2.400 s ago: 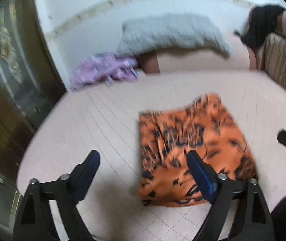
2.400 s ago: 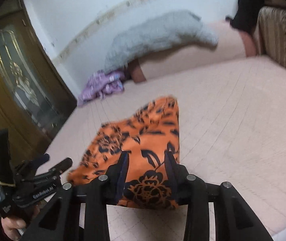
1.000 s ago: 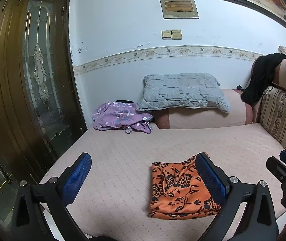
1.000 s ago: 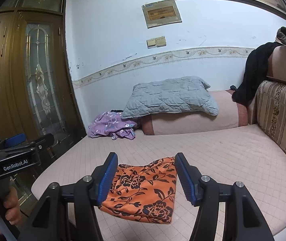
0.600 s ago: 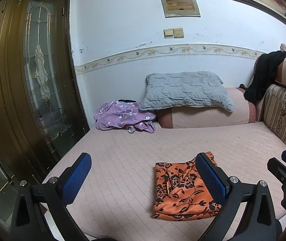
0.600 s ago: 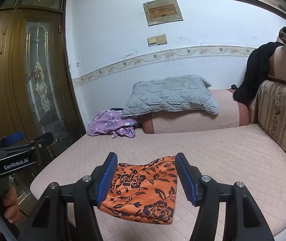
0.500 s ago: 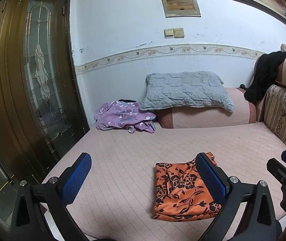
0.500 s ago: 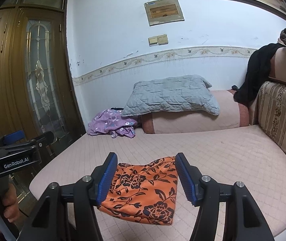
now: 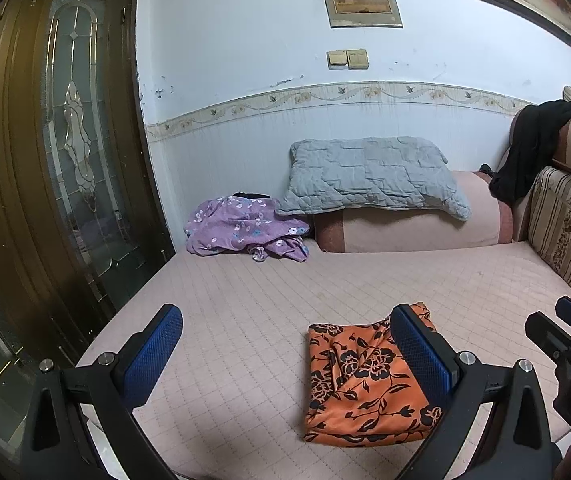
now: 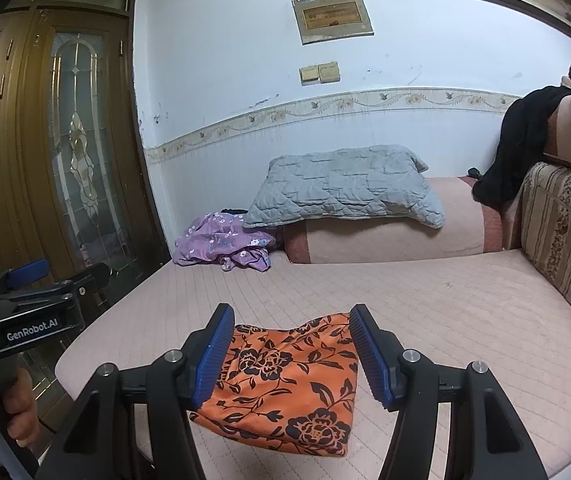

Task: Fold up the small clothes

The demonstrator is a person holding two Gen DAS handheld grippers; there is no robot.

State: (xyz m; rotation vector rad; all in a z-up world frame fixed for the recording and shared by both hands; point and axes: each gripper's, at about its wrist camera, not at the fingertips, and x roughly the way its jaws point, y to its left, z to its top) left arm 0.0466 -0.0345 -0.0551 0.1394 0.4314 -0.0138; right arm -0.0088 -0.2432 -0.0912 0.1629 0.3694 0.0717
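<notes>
Pink quilted bed carries the folded orange floral cloth near its front edge, both the left hand-held gripper and right hand-held gripper hovering open and empty above it, so this piece looks done and next likely means fetching the purple garment at the far-left corner.

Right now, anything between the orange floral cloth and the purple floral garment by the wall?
Nothing: only bare pink quilted mattress lies between the folded orange floral cloth and the crumpled purple floral garment, clearest in the left wrist view.

Black left gripper frame, blue ribbed pads, perhaps 4 silver screws.
</notes>
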